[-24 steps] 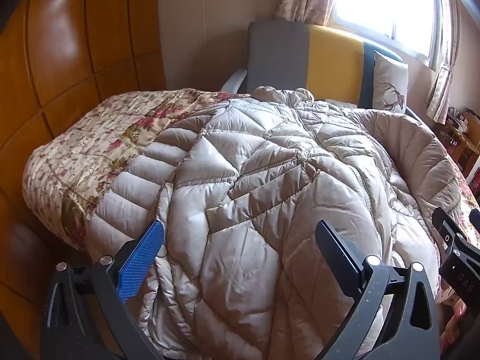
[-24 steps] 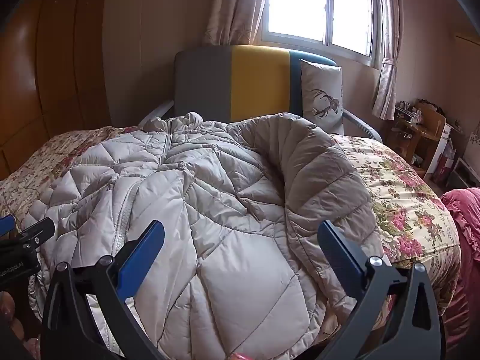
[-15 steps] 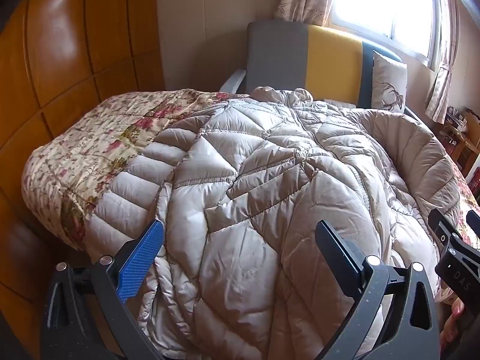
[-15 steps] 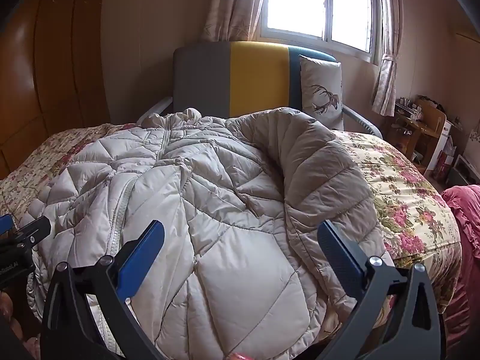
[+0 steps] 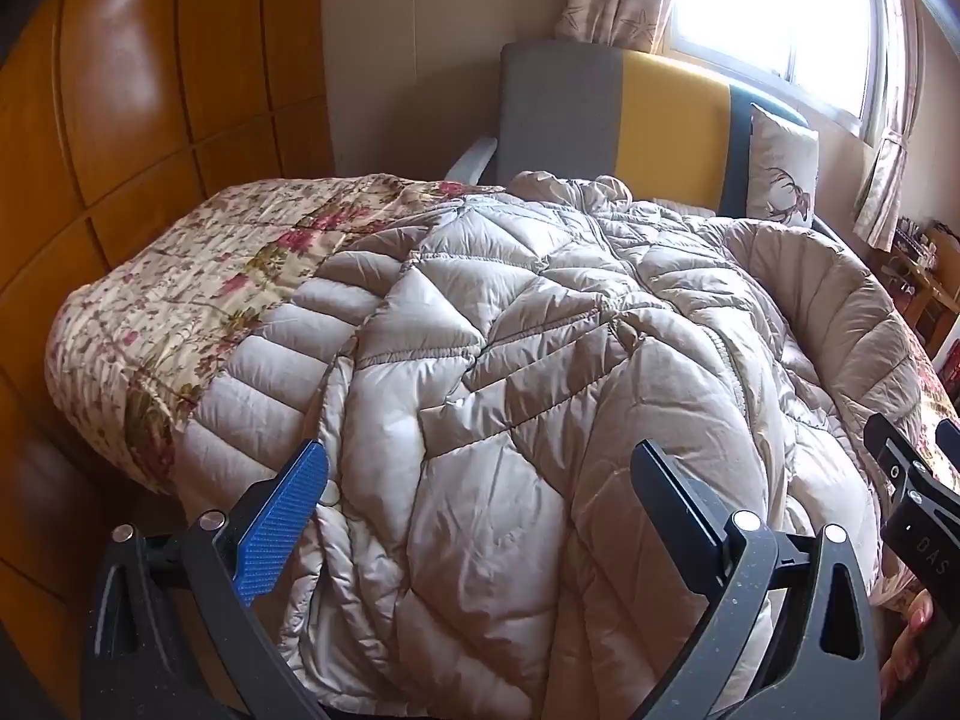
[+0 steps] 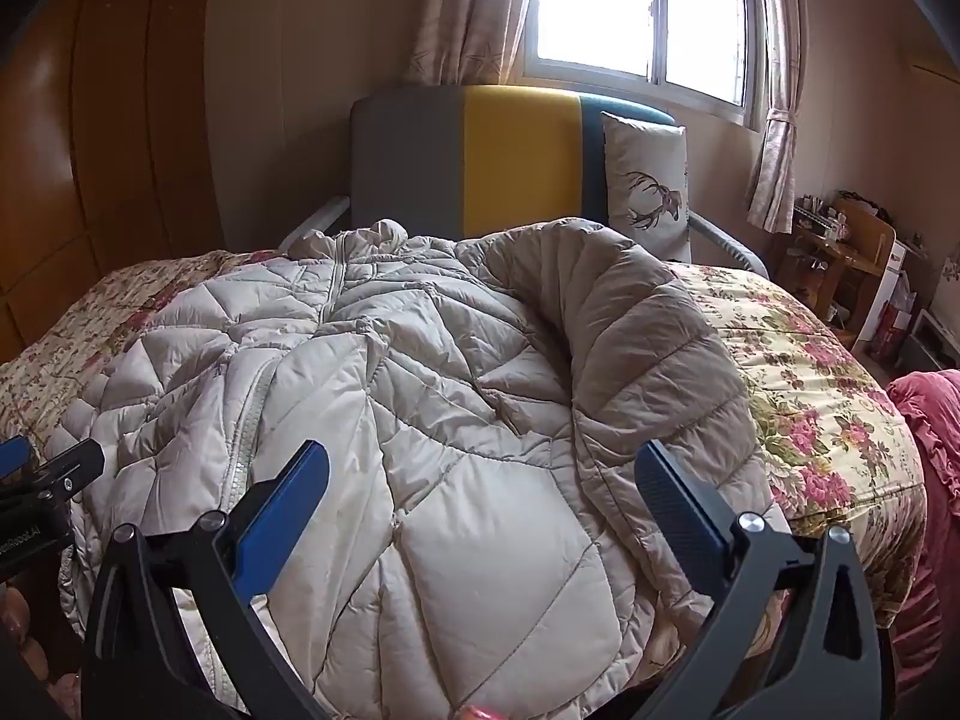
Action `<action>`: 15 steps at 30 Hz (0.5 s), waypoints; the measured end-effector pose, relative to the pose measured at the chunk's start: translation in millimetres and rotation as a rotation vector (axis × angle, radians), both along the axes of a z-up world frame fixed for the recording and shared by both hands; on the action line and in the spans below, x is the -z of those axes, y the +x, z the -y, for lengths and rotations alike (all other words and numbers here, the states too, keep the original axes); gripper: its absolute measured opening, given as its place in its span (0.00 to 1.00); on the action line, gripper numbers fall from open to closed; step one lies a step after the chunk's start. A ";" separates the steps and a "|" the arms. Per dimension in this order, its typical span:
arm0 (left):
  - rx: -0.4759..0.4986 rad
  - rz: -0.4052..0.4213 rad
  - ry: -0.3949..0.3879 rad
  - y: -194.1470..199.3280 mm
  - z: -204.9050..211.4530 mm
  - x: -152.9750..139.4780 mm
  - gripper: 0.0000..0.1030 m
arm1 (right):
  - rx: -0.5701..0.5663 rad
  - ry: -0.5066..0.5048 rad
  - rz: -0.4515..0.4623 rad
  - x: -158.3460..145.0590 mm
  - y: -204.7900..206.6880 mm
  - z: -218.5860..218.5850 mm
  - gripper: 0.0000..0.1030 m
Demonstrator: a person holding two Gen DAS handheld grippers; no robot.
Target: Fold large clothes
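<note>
Both tools stand with jaws spread wide and nothing between them: the left hand-held gripper [image 5: 480, 486] and the right hand-held gripper [image 6: 480, 483] hang just above the near hem of the puffer coat [image 6: 384, 396]. The coat lies spread on the floral bedspread [image 6: 822, 372], one sleeve [image 6: 642, 330] folded over its right side.

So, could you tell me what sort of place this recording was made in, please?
Most likely a home bedroom: a bed under a floral quilt, a curtained window, and a chair with a deer-print cushion. A puffy beige coat is spread on the bed.
</note>
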State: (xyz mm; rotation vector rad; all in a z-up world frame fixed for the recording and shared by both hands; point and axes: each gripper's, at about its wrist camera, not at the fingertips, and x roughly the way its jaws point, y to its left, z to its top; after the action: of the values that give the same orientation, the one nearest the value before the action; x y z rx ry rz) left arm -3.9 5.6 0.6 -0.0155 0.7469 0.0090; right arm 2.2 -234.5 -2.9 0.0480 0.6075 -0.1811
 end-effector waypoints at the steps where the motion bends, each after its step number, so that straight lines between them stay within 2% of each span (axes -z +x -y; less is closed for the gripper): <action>1: 0.000 0.000 0.001 -0.2 -0.2 -0.3 0.97 | 0.000 0.001 0.002 -0.4 -0.4 0.1 0.98; 15: -0.006 -0.011 0.006 -0.1 -0.5 5.8 0.97 | -0.001 0.009 -0.009 1.9 1.6 2.6 0.98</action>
State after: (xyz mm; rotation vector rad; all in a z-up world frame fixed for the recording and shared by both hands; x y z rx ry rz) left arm -4.0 6.1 -5.1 -0.0119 0.7574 0.0169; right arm 3.7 -237.0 -4.8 0.0558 0.6177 -0.1776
